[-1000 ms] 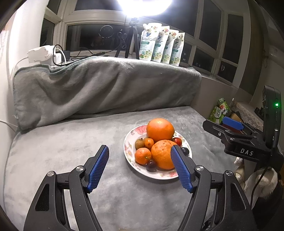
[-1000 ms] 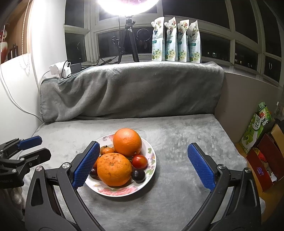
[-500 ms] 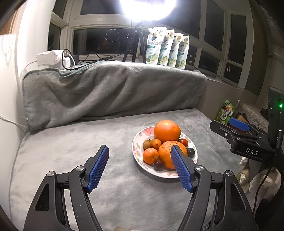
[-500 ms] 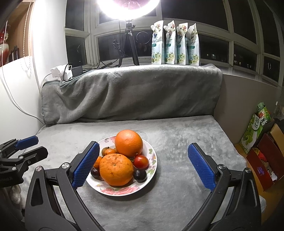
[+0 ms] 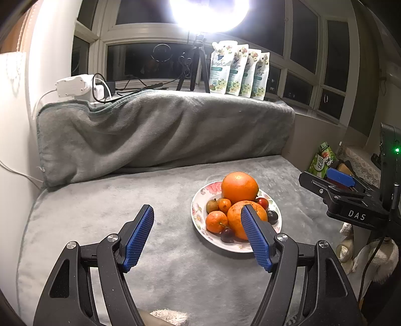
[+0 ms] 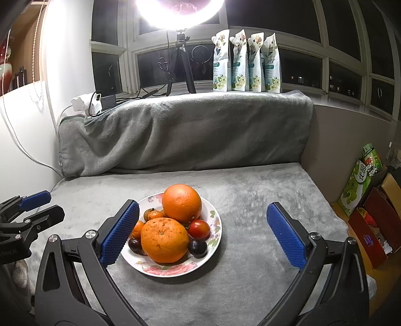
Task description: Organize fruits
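Behind the grey-blanketed surface (image 6: 250,200), four pouches (image 6: 245,62) and a tripod (image 6: 181,67) line the windowsill. Nothing blocks the floral plate (image 6: 213,218), centred, heaped with two oranges (image 6: 181,203), tangerines, a tomato (image 6: 199,229), dark plums. Left tool (image 5: 198,220) and right tool (image 6: 203,220) both apart, empty.

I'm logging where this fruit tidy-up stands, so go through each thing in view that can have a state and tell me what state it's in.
Left gripper: open, holding nothing.
Right gripper: open, holding nothing.
Floral plate: flat on the grey blanket, loaded with fruit.
Two big oranges: piled on the plate, touching.
Red tomato: on the plate, beside the oranges.
Ring light: switched on.
Four pouches: upright on the sill.
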A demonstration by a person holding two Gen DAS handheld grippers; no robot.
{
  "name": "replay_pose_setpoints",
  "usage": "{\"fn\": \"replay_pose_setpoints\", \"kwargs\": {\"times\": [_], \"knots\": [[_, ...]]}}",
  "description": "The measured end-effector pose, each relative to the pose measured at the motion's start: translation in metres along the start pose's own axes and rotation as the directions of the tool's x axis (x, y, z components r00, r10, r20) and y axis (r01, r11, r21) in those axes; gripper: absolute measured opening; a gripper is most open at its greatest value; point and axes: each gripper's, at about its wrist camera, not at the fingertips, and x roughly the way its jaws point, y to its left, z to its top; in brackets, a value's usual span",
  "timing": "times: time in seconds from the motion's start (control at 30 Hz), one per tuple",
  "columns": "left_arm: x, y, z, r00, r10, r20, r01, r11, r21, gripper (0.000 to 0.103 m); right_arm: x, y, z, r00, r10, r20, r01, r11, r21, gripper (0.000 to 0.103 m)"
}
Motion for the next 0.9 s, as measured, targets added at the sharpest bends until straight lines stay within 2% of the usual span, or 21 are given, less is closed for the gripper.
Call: {"fn": "replay_pose_setpoints", "kwargs": {"times": [0.9], "knots": [[-0.0002,0.0016,0.0008,1.000,0.011,0.004,-0.011,1.000,0.004,0.072,0.0031,0.0003,-0.0067,1.000,-0.005,-0.019,0.006,1.000,0.015,0.103]]}}
